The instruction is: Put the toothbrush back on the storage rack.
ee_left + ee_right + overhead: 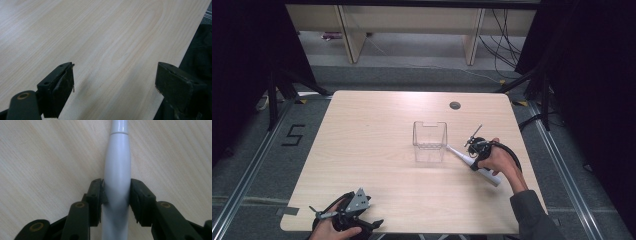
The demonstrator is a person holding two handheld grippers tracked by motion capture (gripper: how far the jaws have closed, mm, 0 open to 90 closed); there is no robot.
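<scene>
From the high view, I had the right hand-held gripper (pixel 475 154) at right of centre in the frame, set across a white electric toothbrush (pixel 474 166) that lay flat on the worktop (pixel 377 125). The toothbrush ran diagonally, its thin neck up-left toward a clear plastic container (pixel 430 141), its thick handle end down-right under my right hand (pixel 502 161). The neck tip sat just beside the container's lower right corner; I could not tell if they touched.

In the right gripper view, the toothbrush (pixel 117 175) ran straight up the middle of the frame between the 2 black jaws of the right hand-held gripper (pixel 117 200). Both pads met the sides of the white body, so it was pinching the toothbrush, which lay on the wood.

My left hand-held gripper (pixel 343 216) sat at the lower left of the high view, near the worktop's front edge, well apart from the toothbrush and the container. In the left gripper view, the left hand-held gripper (pixel 115 82) had its jaws spread wide, with bare worktop (pixel 100 37) between them and the worktop's edge running down the right side of the frame.

The container stood upright at the centre of the worktop.
</scene>
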